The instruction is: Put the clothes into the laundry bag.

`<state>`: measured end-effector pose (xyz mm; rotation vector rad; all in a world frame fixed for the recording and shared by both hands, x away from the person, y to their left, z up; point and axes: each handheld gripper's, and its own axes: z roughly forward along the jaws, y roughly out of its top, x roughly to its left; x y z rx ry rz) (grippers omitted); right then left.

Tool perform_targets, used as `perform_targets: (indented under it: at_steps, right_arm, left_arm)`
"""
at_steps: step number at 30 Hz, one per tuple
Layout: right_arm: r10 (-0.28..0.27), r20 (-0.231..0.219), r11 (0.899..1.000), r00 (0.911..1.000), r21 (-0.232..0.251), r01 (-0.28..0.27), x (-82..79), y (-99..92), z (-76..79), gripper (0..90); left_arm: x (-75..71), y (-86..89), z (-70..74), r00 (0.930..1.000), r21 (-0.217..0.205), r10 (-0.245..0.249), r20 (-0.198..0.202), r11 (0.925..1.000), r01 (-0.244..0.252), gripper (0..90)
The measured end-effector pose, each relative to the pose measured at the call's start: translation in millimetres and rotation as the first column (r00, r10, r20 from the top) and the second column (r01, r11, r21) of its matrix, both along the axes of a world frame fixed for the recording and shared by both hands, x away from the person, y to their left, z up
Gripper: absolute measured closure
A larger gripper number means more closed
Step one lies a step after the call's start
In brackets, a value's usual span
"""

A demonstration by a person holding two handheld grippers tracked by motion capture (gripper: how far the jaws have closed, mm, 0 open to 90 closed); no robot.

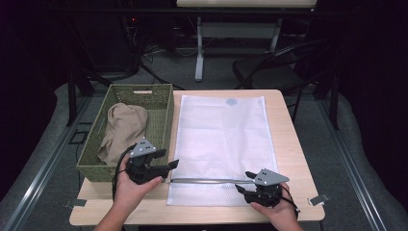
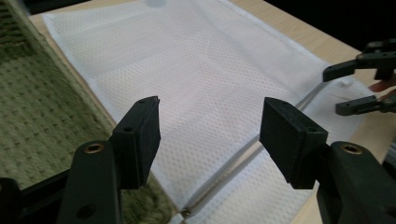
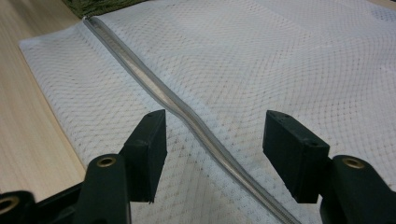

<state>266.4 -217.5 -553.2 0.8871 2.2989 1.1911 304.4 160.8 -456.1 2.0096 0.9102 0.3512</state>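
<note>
High view: both grippers free of the mesh bag — risks before the next grasp

Right gripper view puts my right gripper [image 3: 212, 154] just above the grey zipper [image 3: 187, 112] of the flat white mesh laundry bag [image 3: 289, 60]. Its jaws stand wide apart, one either side of the zipper line, with nothing held. My left gripper [image 1: 166, 169] hangs at the bag's left edge, near the zipper's left end. Its jaws are parted too, gripping nothing, with mesh visible between them in the left gripper view.

The bag lies flat on the light wooden table [image 1: 284, 120], just beside the green woven basket [image 1: 163, 115]. The basket holds a crumpled beige cloth [image 1: 122, 130].

Likely faults from here:

- Closing on the flat zipper tape may pinch both mesh layers together, so the mouth would not open.
- The mesh is thin and slack. A shallow bite could slip off, or drag the whole bag across the table toward the near edge.
- The left gripper sits close to the basket wall. A sideways reach could knock or shift the basket.
- I cannot tell where the zipper pull is. A grasp made without locating it may seize bare tape.
</note>
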Motion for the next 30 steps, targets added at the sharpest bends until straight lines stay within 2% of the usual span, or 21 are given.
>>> perform_targets:
  at_steps: [2, 7, 8, 13, 17, 21, 22, 23, 27, 29, 30]
  right_arm:
    - [-0.014, -0.008, 1.000, 0.9999, 0.007, 0.014, 0.5, -0.6, -0.1, 39.7]
    - [-0.028, -0.033, 0.999, 0.9991, 0.023, 0.029, 2.0, -2.5, 0.0, 39.9]
    - [-0.034, -0.041, 0.999, 0.9986, 0.023, 0.035, 2.2, -3.0, -0.3, 39.8]
    - [-0.036, -0.068, 0.999, 0.9970, 0.011, 0.037, 3.0, -2.9, -0.9, 39.9]
    - [-0.040, -0.090, 0.999, 0.9952, -0.014, 0.038, 3.3, -0.4, -1.5, 38.4]
    - [-0.038, -0.095, 0.999, 0.9948, -0.021, 0.036, 3.9, -0.4, -1.5, 37.9]
    - [-0.039, -0.095, 0.999, 0.9947, -0.021, 0.037, 4.1, -0.5, -1.7, 37.7]
    - [-0.046, -0.094, 0.999, 0.9945, -0.026, 0.044, 3.9, -0.8, -1.2, 35.9]
    - [-0.054, -0.088, 0.998, 0.9946, -0.022, 0.052, 3.9, -1.3, -0.7, 34.1]
    - [-0.054, -0.090, 0.998, 0.9945, -0.024, 0.052, 4.0, -1.6, -0.7, 33.6]
    - [-0.055, -0.089, 0.998, 0.9945, -0.025, 0.053, 4.1, -1.6, -0.8, 33.3]
  left_arm:
    - [6.3, 1.3, 4.4, 0.9999, 0.025, 0.010, 0.005, 0.9997, -0.010, 37.5]
    - [16.1, 5.9, 9.6, 0.9996, 0.044, 0.026, 0.009, 0.9987, -0.026, 37.2]
    - [20.5, 8.1, 11.6, 0.9995, 0.062, 0.031, 0.004, 0.9976, -0.031, 37.3]
    - [29.2, 13.2, 15.2, 0.9982, 0.073, 0.057, -0.017, 0.9958, -0.055, 37.1]
    - [40.8, 20.9, 20.8, 0.9930, 0.124, 0.114, -0.031, 0.9863, -0.109, 32.6]
    - [47.3, 26.3, 25.8, 0.9895, 0.132, 0.137, -0.044, 0.9826, -0.131, 26.7]
    - [50.0, 28.1, 27.9, 0.9868, 0.134, 0.157, -0.039, 0.9794, -0.151, 26.7]
    - [54.9, 31.5, 31.8, 0.9835, 0.139, 0.174, -0.048, 0.9762, -0.166, 22.7]
    - [65.5, 36.2, 35.9, 0.9753, 0.163, 0.212, -0.062, 0.9662, -0.200, 16.3]
    - [72.0, 39.5, 37.5, 0.9705, 0.177, 0.227, -0.081, 0.9614, -0.210, 16.3]
    - [75.7, 41.2, 37.5, 0.9679, 0.187, 0.240, -0.075, 0.9567, -0.223, 16.3]
